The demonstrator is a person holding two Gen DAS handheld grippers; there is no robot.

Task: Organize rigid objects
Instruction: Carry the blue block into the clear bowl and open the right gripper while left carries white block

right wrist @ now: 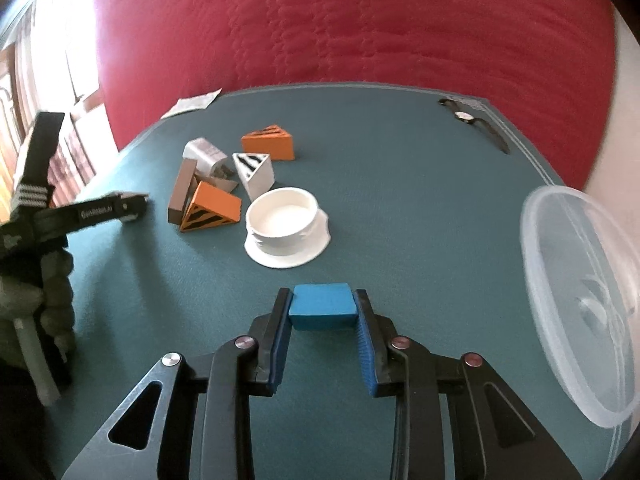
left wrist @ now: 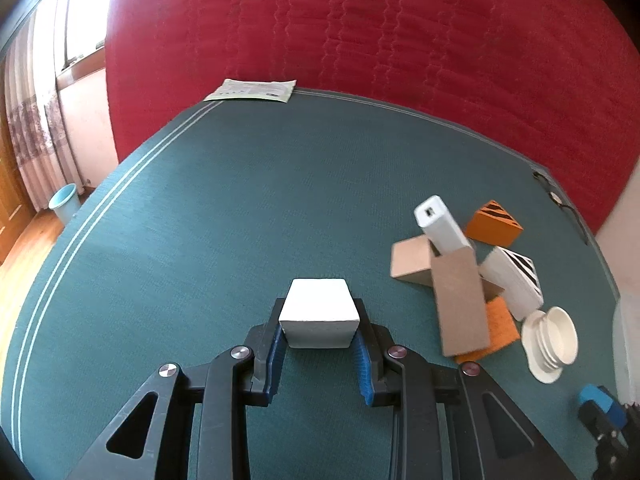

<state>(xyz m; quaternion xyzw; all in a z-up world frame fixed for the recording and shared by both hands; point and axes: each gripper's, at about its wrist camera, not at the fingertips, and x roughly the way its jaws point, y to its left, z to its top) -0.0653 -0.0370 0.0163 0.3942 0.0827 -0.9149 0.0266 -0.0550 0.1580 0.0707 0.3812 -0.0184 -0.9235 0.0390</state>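
Black fingers w/ blue pads of the right gripper (right wrist: pixel 323 312) are pinched on a blue block (right wrist: pixel 322 306), pads pressing both its sides, block just over the green worktop (right wrist: pixel 400 208). Left gripper (left wrist: pixel 319 318) likewise clamps a white block (left wrist: pixel 318 312) between its pads, narrow gap, block at the fingertips. Containers: white round dish (right wrist: pixel 286 224) sits just ahead of the right fingers, a bit left, nothing visible inside; clear plastic tub (right wrist: pixel 584 304) stands to the right of them, tipped toward the camera, inside looks bare though glare makes it hard to tell. Beyond the dish, left of the right fingers, a jumble of blocks: two orange wedges w/ black stripes (right wrist: pixel 212 208) (right wrist: pixel 269 142), a white striped wedge (right wrist: pixel 254 170), a brown slab (right wrist: pixel 182 192), a white power bank (right wrist: pixel 204 154), touching or leaning on each other. Wristwatch (right wrist: pixel 466 117) lies far ahead-right near the worktop edge; a paper leaflet (left wrist: pixel 252 90) at the far-left corner. Red quilted cloth (left wrist: pixel 380 28) rises behind the worktop. Curtained window (left wrist: pixel 36 100), wood floor and a light-blue bin (left wrist: pixel 64 202) off to the left.
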